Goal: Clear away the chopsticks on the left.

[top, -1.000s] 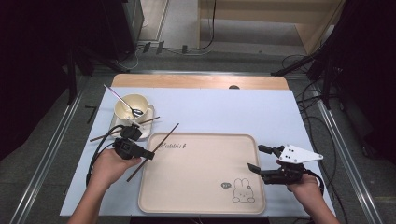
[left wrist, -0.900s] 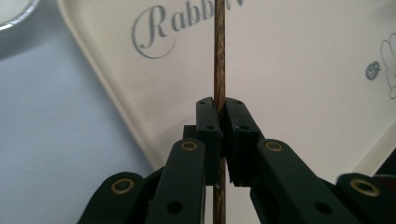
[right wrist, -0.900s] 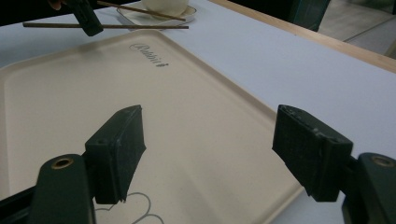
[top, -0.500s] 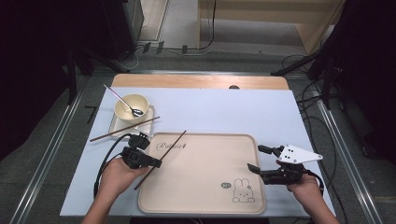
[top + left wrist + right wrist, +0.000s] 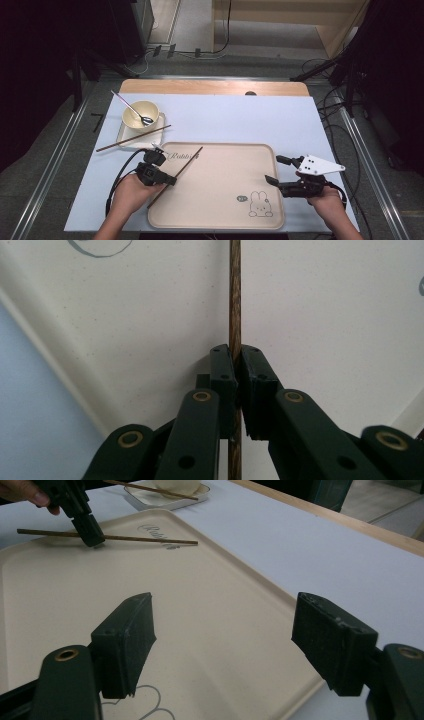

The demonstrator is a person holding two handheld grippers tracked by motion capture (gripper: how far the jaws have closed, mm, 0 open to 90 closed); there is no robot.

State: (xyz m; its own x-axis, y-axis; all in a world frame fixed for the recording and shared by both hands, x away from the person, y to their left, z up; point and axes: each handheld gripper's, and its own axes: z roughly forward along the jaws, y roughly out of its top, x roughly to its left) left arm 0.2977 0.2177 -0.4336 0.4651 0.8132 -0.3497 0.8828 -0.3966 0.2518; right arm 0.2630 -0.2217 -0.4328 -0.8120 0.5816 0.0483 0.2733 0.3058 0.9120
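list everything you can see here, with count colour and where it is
tray: 1, beige with a rabbit drawing, near middle of the table
held chopstick: 1, dark brown, clamped in the left gripper, over the tray's left part
second chopstick: 1, brown, lying across the small dish
small dish: 1, white, square, left of centre behind the tray
bowl: 1, cream, on the small dish
spoon: 1, metal, resting in the bowl
table mat: 1, pale blue, covers the table
left gripper: 1, black, shut on the held chopstick
right gripper: 1, black, open, at the tray's right edge
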